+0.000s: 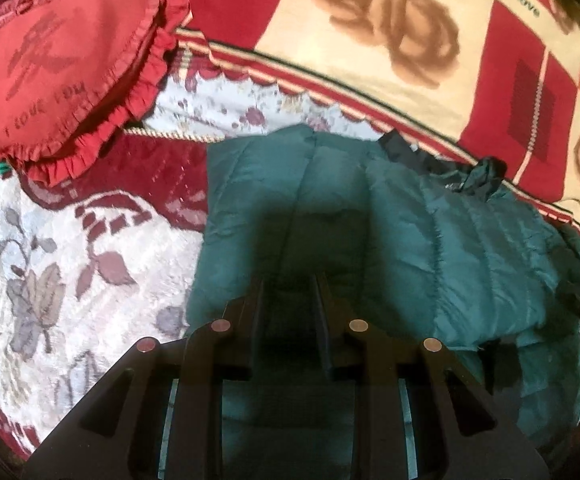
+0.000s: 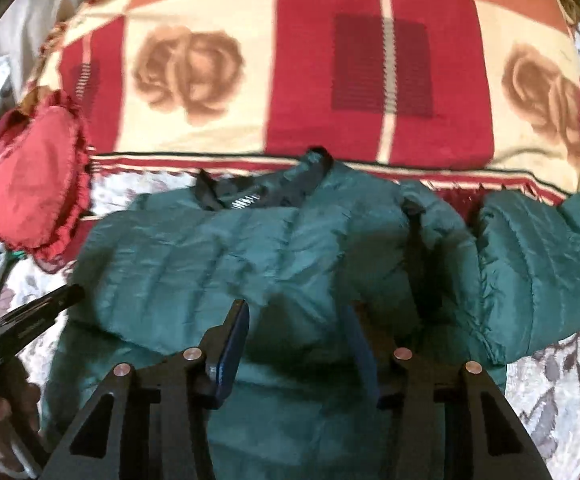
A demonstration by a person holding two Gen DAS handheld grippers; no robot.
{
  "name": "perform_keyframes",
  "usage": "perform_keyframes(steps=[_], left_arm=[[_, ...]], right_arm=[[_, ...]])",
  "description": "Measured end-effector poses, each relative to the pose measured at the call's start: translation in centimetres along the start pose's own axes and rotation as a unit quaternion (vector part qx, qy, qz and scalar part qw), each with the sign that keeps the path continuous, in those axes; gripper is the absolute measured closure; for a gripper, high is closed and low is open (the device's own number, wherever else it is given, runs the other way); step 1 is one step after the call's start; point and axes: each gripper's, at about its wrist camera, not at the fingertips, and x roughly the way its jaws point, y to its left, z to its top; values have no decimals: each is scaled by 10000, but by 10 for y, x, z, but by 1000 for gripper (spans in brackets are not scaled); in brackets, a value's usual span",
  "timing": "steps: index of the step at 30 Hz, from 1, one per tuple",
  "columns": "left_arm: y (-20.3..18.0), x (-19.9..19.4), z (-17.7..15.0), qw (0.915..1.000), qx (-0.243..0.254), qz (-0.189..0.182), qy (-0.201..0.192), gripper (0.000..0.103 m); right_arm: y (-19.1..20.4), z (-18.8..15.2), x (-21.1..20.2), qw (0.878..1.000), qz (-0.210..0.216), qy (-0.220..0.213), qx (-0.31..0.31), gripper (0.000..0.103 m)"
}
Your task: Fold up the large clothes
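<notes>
Floral bedspread (image 1: 50, 240) under green jacket (image 1: 330, 208) — rose blanket (image 2: 290, 80) behind.

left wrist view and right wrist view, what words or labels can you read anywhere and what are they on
"love": dark letters on the rose-patterned blanket, on a cream square.
"I LOVE YOU": woven along the lower edge of the red heart-shaped cushion, faint.
Small white print on the left gripper seen from the right wrist view: too blurred to read.
Green puffer jacket: no readable label.

Jacket (image 2: 250, 248) sleeve cut off at right edge; cushion (image 1: 58, 68) lettering blurred.
</notes>
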Motion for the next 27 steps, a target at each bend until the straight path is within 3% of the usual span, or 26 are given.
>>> perform_keyframes(steps=[4,7,17,20,27], left_arm=[[-4,8,-5,10000,80,38,-11,81],[-8,9,-6,9998,160,119,-29,81],[-8,-7,-10,9998,147,103,-73,81],[-10,-15,-11,9997,185,103,-137,81],[-18,-38,-18,9993,233,12,-303,81]], right_arm=[[-16,-2,29,9992,-65,349,207,61],[-15,-4,32,9991,-111,352,192,62],[-14,-15,-11,9996,-10,199,184,61],[-11,-18,-22,9994,100,159,286,51],[-5,-31,-46,9996,206,102,184,50]])
